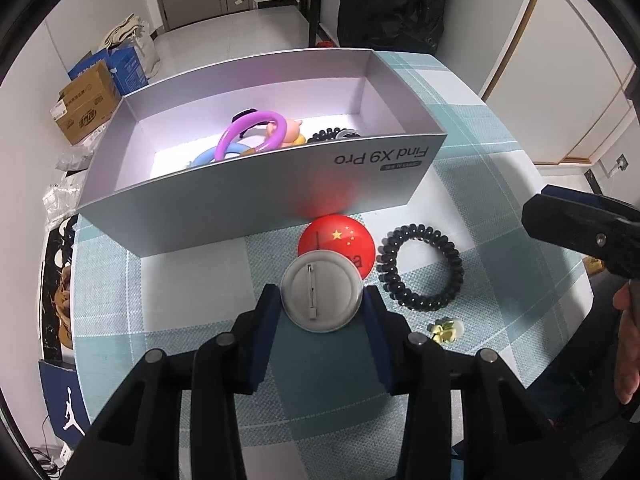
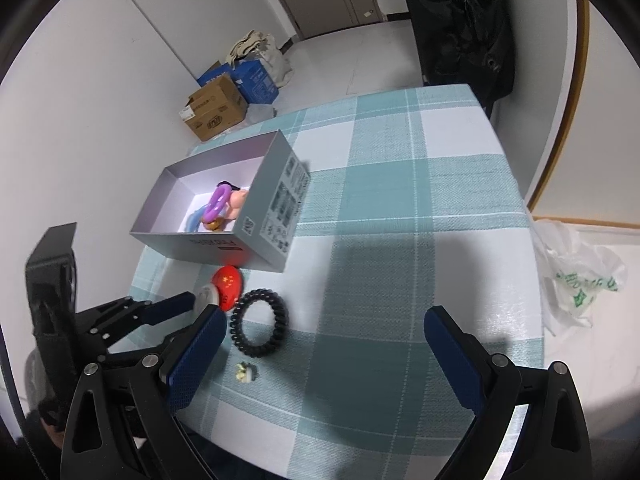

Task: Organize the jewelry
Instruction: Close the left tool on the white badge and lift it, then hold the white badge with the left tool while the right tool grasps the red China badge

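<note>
Left wrist view: the left gripper [image 1: 322,308] clamps a silver badge [image 1: 322,291], pin side up. Ahead of it, the box [image 1: 256,196] already contains rings and a figurine. A red badge [image 1: 340,240], black coil hair tie [image 1: 420,266] and small yellow charm [image 1: 446,330] remain on the table [image 1: 460,152].

Right wrist view: the right gripper [image 2: 320,344] hangs spread wide and empty, with the hair tie [image 2: 259,322] and charm [image 2: 245,372] beside its left finger. I judge the sorting roughly half done.

left gripper [image 1: 322,300] fingers pinched, right gripper [image 2: 324,336] fingers spread

Left wrist view: close and low over the teal-and-white checked worktop [image 1: 472,184], facing the open silver cardboard box [image 1: 256,208]. Right wrist view: higher, farther right, sharing that box [image 2: 276,216] and worktop [image 2: 400,208].
</note>
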Available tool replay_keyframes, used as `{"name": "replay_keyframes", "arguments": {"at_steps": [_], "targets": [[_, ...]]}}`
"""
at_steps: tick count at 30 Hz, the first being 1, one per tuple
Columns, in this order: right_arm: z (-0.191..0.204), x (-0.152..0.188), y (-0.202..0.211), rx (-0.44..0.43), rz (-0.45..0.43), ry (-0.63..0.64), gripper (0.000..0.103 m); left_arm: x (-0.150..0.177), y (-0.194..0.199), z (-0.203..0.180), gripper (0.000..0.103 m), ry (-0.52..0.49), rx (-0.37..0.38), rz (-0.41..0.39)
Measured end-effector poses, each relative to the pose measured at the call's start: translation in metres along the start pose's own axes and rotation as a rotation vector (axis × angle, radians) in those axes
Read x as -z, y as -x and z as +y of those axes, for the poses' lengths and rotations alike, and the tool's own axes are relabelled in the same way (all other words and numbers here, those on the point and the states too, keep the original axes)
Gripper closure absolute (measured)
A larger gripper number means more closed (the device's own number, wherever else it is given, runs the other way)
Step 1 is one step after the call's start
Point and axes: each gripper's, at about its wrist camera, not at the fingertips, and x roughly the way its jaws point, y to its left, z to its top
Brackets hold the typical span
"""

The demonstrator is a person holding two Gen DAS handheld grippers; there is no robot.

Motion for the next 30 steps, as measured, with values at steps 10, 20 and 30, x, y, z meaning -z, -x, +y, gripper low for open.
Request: {"name": "replay_keyframes", "arguments": {"at_steps": [10,20,30], "targets": [[-0.002,0.001,-0.006,0.013,0.011,-0.020,0.003,0.004,0.013,0.013,0.067,0.036,0.018,-0.024],[0.043,-0.001,-0.022,0.008,0.016,0.094,0.004,0.001,0.054,0.041,0.067,0.159,0.074,-0.156],[0.085,-0.002,-0.054,-0.019,0.036,0.177,0.020,0.000,0.073,0.066,0.067,0.265,0.099,-0.276]]}}
